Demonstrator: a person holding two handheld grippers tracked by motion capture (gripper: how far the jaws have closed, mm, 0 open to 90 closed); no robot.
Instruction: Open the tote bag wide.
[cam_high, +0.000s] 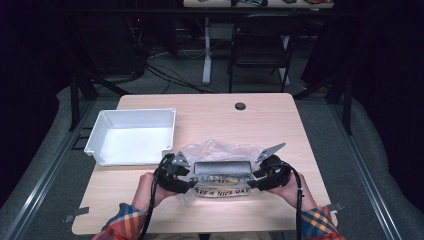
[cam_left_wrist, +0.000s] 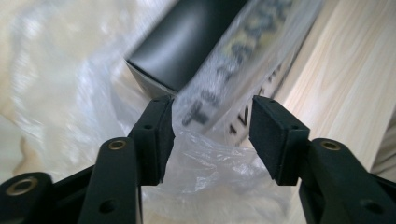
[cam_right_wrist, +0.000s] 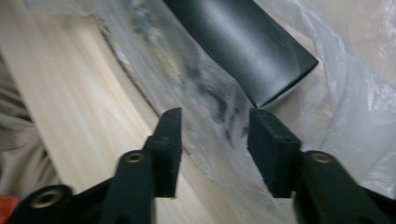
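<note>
Your left gripper (cam_high: 186, 176) sits at the left end of the clear plastic bag (cam_high: 220, 150), and your right gripper (cam_high: 260, 177) sits at its right end, both near your edge of the wooden table (cam_high: 210, 107). The bag lies crumpled on the table in front of you, with black lettering printed along its near side, and a dark rectangular box (cam_high: 222, 167) rests inside it between the two grippers. In the left gripper view, your jaws stand apart with a fold of the plastic bag (cam_left_wrist: 205, 158) between them; the film lies against the left pad, but the right pad stands clear of it, so nothing is pinched. The corner of the dark box (cam_left_wrist: 187, 42) lies just beyond those jaw tips, under the film. In the right gripper view, your jaws are likewise parted, with the printed part of the bag (cam_right_wrist: 205, 102) running between them and neither pad visibly pressing on it. The end of the dark box (cam_right_wrist: 252, 51) shows just past the right pad, wrapped by the bag. Both gripper views are blurred, so the lettering is hard to read there. To the left of the bag, near it but apart, a white plastic bin (cam_high: 131, 136) stands on the table with its opening upward.
</note>
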